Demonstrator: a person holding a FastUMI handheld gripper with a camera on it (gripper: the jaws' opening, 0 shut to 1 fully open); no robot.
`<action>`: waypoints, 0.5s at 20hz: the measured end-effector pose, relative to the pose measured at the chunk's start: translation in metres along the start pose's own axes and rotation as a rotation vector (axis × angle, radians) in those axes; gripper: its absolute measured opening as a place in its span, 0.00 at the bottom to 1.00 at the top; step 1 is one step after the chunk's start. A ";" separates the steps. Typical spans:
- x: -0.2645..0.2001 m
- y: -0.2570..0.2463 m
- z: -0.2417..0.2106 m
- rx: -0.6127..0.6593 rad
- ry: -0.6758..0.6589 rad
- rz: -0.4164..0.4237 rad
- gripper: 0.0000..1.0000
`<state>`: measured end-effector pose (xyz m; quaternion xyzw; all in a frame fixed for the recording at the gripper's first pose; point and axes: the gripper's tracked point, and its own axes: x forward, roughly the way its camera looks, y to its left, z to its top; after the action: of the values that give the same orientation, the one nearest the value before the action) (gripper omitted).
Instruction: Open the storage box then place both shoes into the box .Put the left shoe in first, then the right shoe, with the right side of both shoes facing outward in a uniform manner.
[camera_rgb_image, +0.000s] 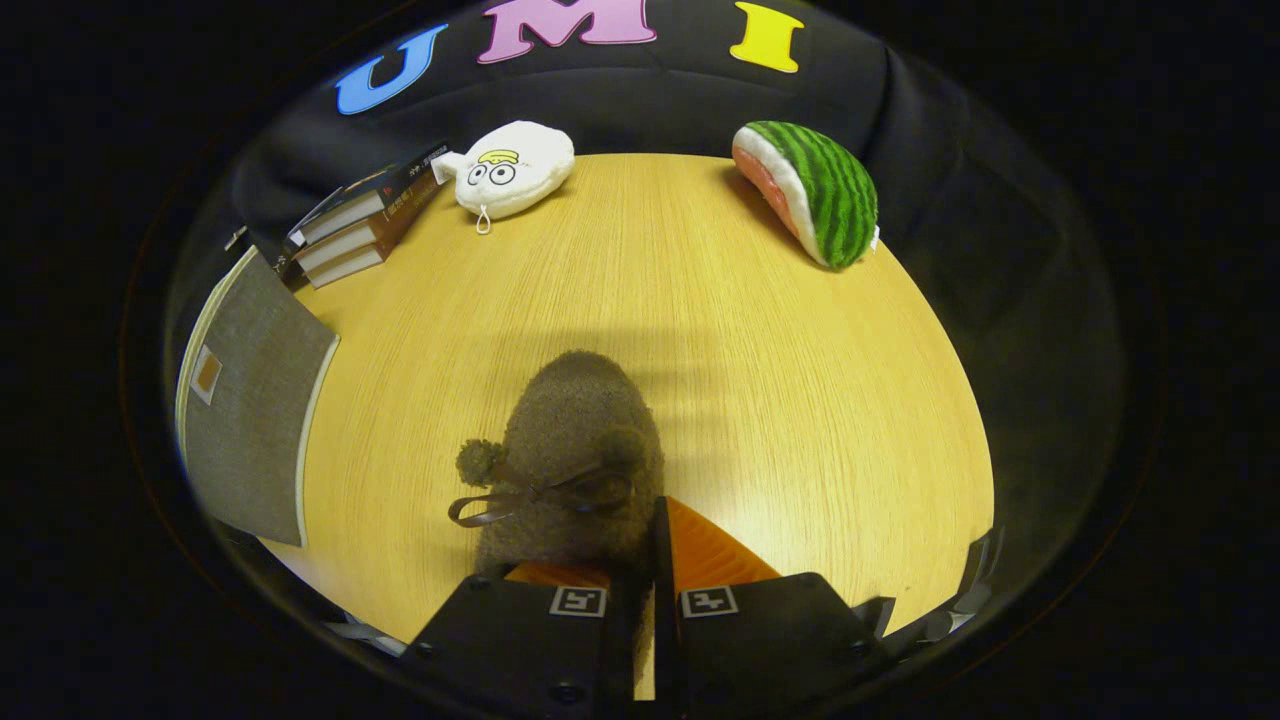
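The gripper (650, 545) sits low in the frame with its fingers drawn nearly together, pinching what looks like the rim of a fuzzy brown shoe (580, 450), though the contact is hard to see from here. The shoe hangs just ahead of the fingers, bow and pompom on its near side, above the wooden table (760, 400). Over at the left edge sits the grey storage box (250, 420), and I can't tell whether it's open. Upper left, a stack of books (360, 225); beside it a white plush toy (515, 168); upper right, a watermelon plush (815, 190). I'd say one shoe is in hand and not boxed.
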<state>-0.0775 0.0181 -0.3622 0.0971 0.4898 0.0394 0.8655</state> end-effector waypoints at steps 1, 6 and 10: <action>-0.006 -0.002 0.003 0.011 -0.005 -0.007 0.12; -0.058 0.014 0.042 0.045 -0.077 0.013 0.13; -0.106 0.060 0.086 0.072 -0.162 0.080 0.13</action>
<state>-0.0571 0.0478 -0.2174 0.1503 0.4150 0.0485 0.8960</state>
